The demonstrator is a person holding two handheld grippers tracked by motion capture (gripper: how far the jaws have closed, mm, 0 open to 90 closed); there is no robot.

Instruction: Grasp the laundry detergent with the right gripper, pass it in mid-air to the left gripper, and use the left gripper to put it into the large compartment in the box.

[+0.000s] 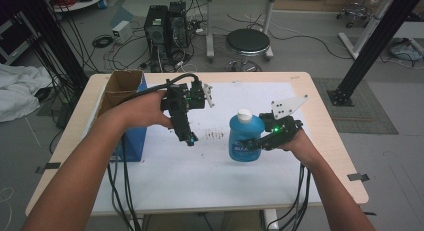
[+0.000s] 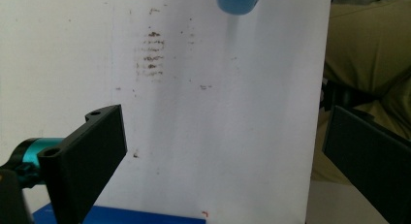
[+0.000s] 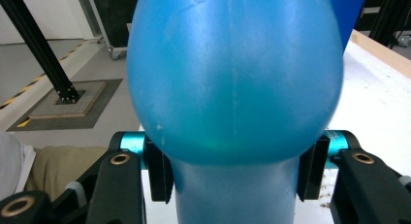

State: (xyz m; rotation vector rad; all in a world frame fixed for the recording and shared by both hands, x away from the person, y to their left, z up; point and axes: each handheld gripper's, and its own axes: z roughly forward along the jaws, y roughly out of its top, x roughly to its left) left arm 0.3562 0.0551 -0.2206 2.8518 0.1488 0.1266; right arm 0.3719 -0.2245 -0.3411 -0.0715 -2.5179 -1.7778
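There the right gripper (image 1: 252,142) was clamped on the blue bottle (image 1: 245,136), its jaws pressing the narrow waist while the bottle stood upright on the white sheet (image 1: 200,161). The left gripper (image 1: 190,139) hung just beside it, jaws wide and empty.

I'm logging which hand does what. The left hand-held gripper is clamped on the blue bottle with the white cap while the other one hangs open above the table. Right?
Not quite: the right hand-held gripper is the one clamped on the blue bottle, as the high view and the right gripper view show. The left hand-held gripper hangs open above the table. The bottle's white cap is as you say.
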